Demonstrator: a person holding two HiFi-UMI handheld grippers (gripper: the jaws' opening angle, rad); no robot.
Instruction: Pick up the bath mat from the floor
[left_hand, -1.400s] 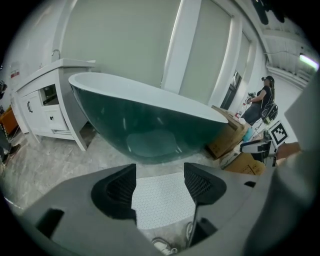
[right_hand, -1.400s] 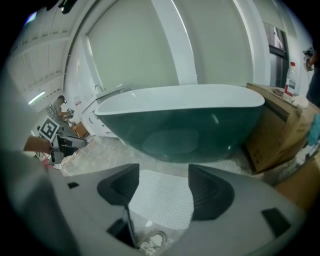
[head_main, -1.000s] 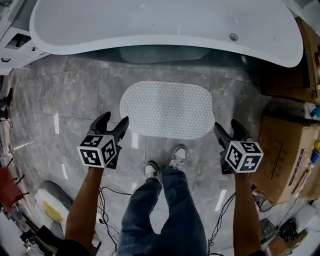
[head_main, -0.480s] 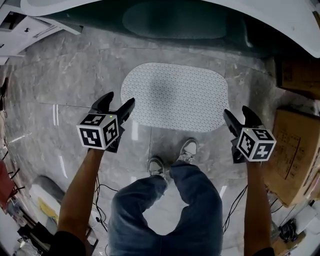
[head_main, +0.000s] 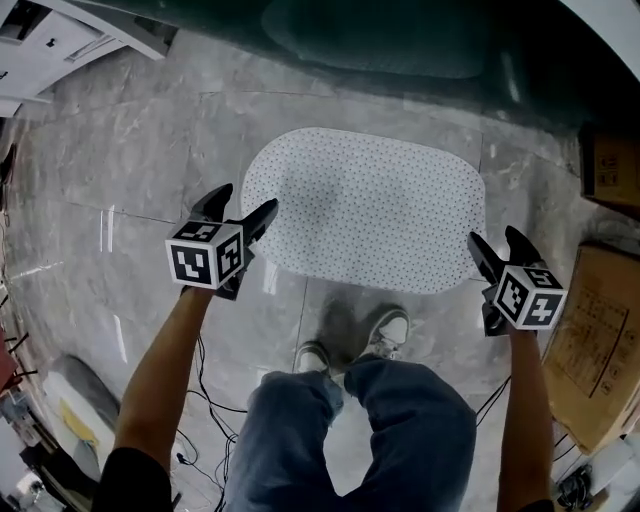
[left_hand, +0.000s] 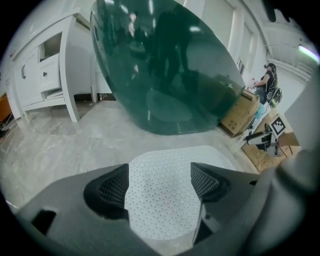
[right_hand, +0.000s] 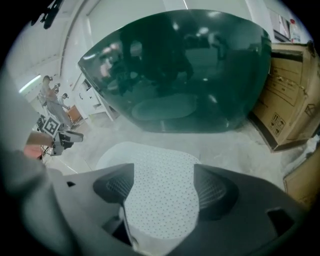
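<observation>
In the head view we hold the left gripper (head_main: 245, 200) and right gripper (head_main: 494, 237) at opposite ends of the bath mat (head_main: 365, 210), flat on the floor (head_main: 120, 170) beside the tub (head_main: 400, 40) (so it lifts evenly), while the left gripper view, then the right gripper view, shows jaws apart, just widened, framing the untouched mat.

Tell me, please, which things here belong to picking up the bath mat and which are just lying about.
For the job: bath mat, flat on the floor; left gripper, right gripper, jaws just opened wider, nothing between them.
Lying about: bathtub; cardboard boxes; cables; white cabinet.
</observation>
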